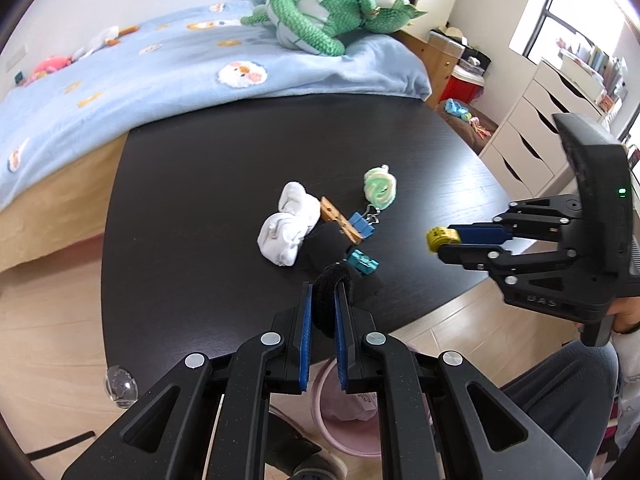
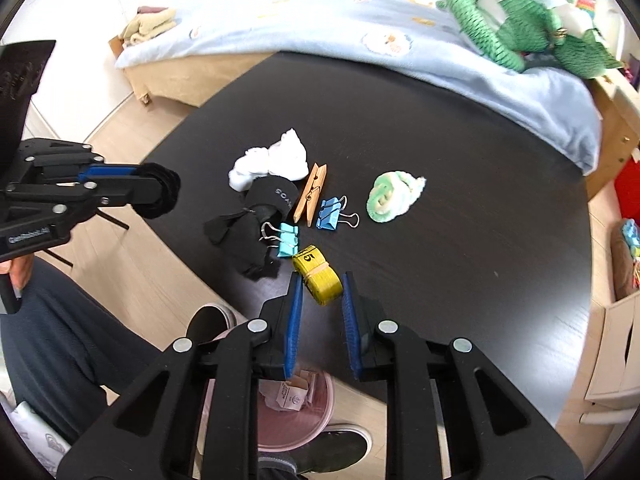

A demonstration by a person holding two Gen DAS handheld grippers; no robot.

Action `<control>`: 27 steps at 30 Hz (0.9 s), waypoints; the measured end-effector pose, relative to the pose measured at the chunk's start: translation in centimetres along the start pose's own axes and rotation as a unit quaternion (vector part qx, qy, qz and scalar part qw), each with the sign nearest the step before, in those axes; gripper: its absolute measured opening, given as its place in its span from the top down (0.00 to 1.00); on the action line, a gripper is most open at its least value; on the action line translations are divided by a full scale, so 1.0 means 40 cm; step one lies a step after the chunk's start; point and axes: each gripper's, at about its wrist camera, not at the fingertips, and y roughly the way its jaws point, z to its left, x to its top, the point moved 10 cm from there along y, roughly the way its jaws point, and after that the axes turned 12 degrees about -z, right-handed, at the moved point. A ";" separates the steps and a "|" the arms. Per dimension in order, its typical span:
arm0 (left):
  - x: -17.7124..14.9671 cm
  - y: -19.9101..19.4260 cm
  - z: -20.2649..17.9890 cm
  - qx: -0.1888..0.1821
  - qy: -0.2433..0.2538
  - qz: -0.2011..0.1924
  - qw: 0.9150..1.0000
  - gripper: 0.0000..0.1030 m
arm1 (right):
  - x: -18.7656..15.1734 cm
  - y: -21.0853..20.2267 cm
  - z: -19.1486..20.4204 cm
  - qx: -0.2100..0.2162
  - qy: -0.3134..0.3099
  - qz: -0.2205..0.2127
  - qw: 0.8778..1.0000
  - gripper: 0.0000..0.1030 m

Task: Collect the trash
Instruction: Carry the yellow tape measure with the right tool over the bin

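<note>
Yellow tape-measure roll (image 2: 318, 275), clamped at the right gripper (image 2: 320, 292) fingertips, long axis running forward-left, lifted above the black table's (image 2: 460, 280) near edge; pink bin (image 2: 320, 420) directly below-behind; left gripper (image 1: 323, 300) clenched on black fuzzy item (image 1: 332, 280).
</note>
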 end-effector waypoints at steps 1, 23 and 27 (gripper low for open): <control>0.000 -0.007 -0.006 -0.001 0.003 -0.002 1.000 0.91 | -0.001 -0.020 0.002 -0.002 0.004 -0.005 1.000 0.81; -0.054 -0.137 -0.109 -0.017 0.040 -0.034 0.998 0.91 | -0.104 -0.266 0.104 -0.010 0.007 -0.052 0.999 0.81; -0.069 -0.152 -0.128 -0.022 0.044 -0.036 0.998 0.91 | -0.125 -0.276 0.127 0.000 0.005 -0.048 0.999 0.81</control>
